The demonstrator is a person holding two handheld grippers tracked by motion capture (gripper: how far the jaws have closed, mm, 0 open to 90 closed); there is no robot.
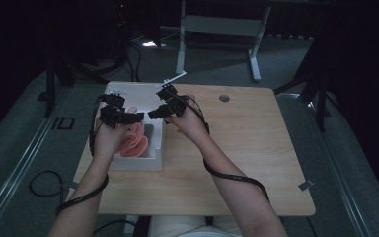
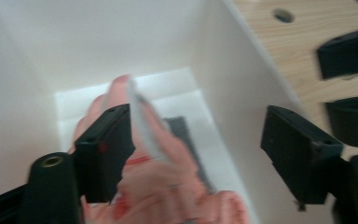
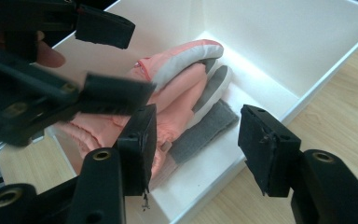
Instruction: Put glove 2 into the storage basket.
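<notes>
While hovering over the white box (image 1: 128, 89), left gripper (image 1: 135, 117) and right gripper (image 1: 154, 114) flank pink gloves (image 3: 177, 88) lying inside it. Seen pink and grey, stacked on a grey pad (image 3: 205, 128) on the box floor. Lying just below the left gripper, partly under its jaws in the left gripper view (image 2: 200, 149). Sitting beyond the right gripper's jaws (image 3: 196, 140), inside the near wall. Left jaws spread wide, holding nothing, one jaw close over the gloves (image 2: 158, 186); contact impossible to tell. Right jaws wide apart too, gripping nothing, poised above the box rim. Set at the left of a light wooden table (image 1: 237, 163) with a round hole (image 1: 224, 98) near its far edge. Around it: grey carpet, a dim room, a white frame (image 1: 217, 29) beyond.
</notes>
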